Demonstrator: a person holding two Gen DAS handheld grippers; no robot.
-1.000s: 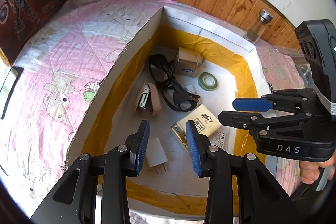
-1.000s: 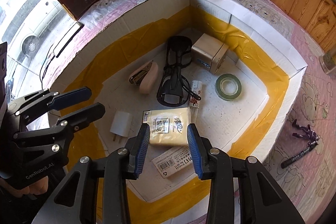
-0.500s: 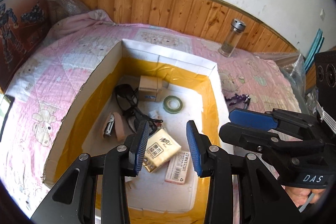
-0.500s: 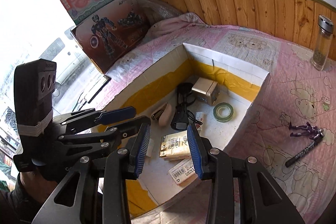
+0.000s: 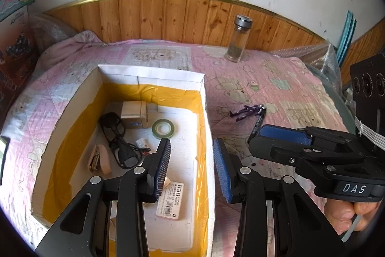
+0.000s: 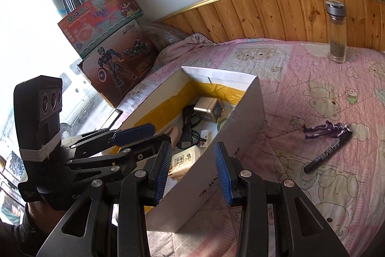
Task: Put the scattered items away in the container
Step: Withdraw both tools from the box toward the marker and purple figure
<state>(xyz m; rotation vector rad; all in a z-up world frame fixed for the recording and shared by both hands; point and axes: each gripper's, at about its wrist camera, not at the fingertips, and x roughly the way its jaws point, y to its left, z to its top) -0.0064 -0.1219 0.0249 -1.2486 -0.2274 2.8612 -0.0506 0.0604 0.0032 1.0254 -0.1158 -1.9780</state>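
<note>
On your pink quilt point(image 5: 284, 88), below wood panelling point(image 5: 168, 16), sits the box point(image 5: 204, 112). Your left gripper point(image 5: 191, 169) and right gripper point(image 6: 192, 171) are spread, empty. Figure point(image 6: 324, 129) and pen point(image 6: 328, 154) lie right of both.

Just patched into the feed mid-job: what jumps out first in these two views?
The white box with yellow-taped inner walls dominates the pink quilt, already holding glasses, a green tape roll and a gold cube. To its right on the quilt lie a purple figure and a black pen. A glass bottle stands upright by the wooden headboard.
</note>
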